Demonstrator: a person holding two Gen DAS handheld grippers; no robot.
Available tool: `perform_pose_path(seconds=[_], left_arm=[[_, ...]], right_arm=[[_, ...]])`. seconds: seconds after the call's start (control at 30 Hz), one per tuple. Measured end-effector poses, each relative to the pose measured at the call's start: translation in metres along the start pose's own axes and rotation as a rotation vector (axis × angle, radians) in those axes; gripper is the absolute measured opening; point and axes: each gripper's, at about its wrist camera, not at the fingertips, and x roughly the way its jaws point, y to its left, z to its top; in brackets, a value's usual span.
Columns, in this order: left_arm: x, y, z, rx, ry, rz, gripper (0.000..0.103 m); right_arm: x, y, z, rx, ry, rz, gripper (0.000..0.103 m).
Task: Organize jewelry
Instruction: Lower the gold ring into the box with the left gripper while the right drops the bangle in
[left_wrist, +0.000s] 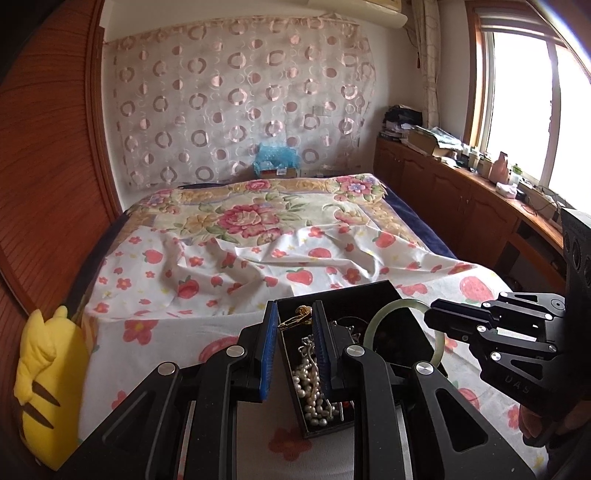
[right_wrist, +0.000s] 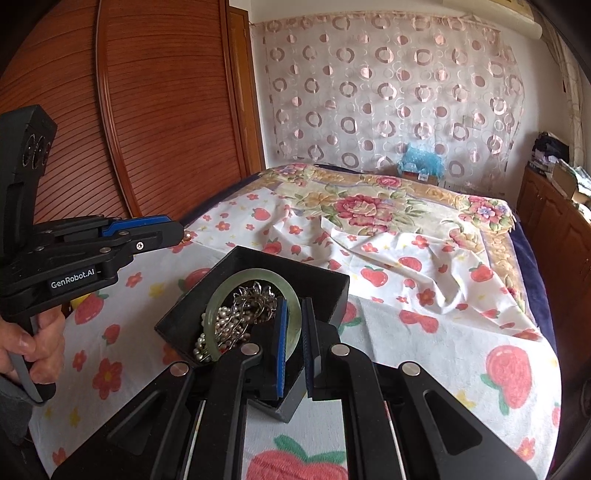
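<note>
- The black box (left_wrist: 354, 295) sits on the strawberry sheet (left_wrist: 184, 266) near the bed's foot, holding pearls (left_wrist: 310, 387) and chains.
- Left gripper (left_wrist: 295, 328) pinches a gold piece (left_wrist: 297, 317) above the box's left end.
- Right gripper (right_wrist: 295, 332) is clamped on the jade bangle (right_wrist: 255, 280), lifted over the box.

The black box (left_wrist: 373, 295) has its near corner hidden behind the left gripper (left_wrist: 295, 350).

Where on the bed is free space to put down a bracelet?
As the right wrist camera sees it, the white strawberry-print sheet is bare right of the open black box and beyond it up to the floral blanket. Crowded: the box itself, full of pearl strands and chains.
</note>
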Motion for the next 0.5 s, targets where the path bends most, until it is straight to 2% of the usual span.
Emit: perform_pose_path(seconds=[0.2,0.5], left_arm=[[0.012,0.000,0.001,0.005,0.018,-0.015,0.018],[0.029,-0.009,0.002,0.025,0.043,-0.040,0.018]], right_arm=[[0.000,-0.002,-0.005,0.011,-0.011,0.026,0.011],[-0.007,-0.015,-0.005,0.045,-0.038,-0.010,0.011]])
